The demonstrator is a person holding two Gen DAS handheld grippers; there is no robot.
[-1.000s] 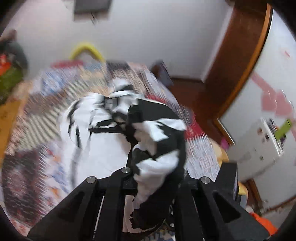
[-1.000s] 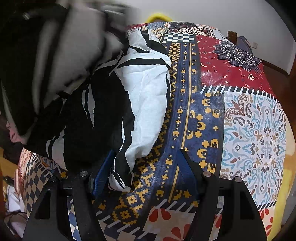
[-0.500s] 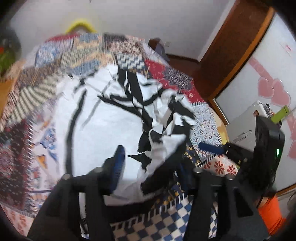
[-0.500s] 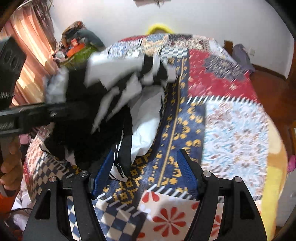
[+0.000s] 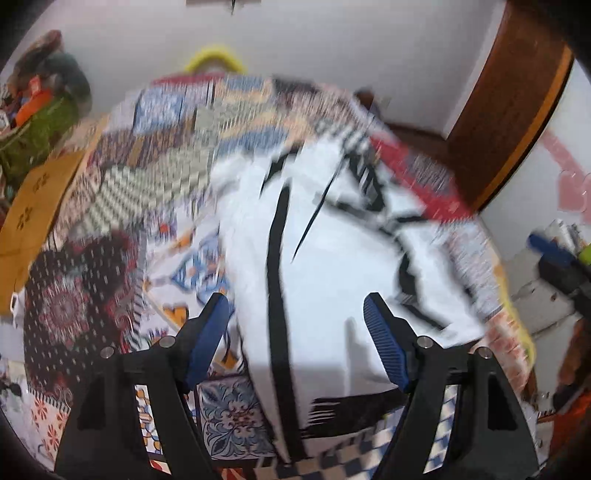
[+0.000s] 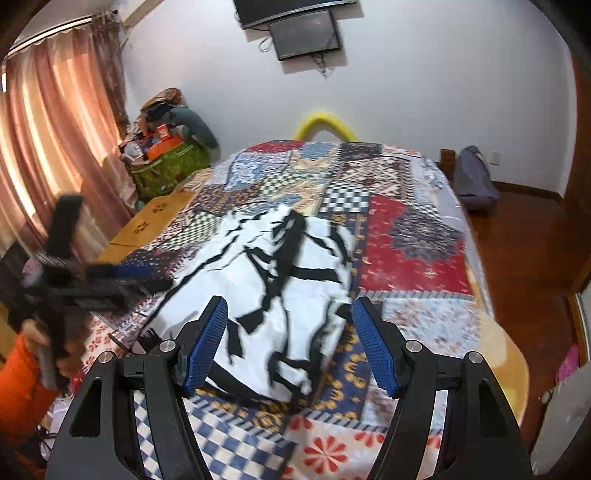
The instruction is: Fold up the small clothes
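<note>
White cloth crossed by black streaks, the small garment [image 6: 280, 291], is seen spread out on the patchwork bedspread [image 6: 413, 258], near the front edge of the bed. In the right wrist view its near hem is draped toward the camera, and nothing is pinched in it.

Above it the right gripper [image 6: 288, 343] is held with its blue-padded fingers [image 6: 203, 343] set well apart; the garment is seen through the gap, but no cloth is touched by the pads.

At the left edge of that view the left gripper [image 6: 122, 277] is seen from the side, carried by a hand [image 6: 48, 354] beside an orange sleeve [image 6: 18, 380]. In its own blurred view the left gripper [image 5: 295, 343] is pointed steeply down at the garment [image 5: 332, 280]; its jaws are being opened, and the cloth is lying below and between them, free of both blue pads [image 5: 384, 347].

Behind the bed a yellow curved bar [image 6: 325, 122] is shown against the white wall, a dark screen [image 6: 306, 33] is mounted above it, and pink curtains [image 6: 55, 129] are hung at the left.
</note>
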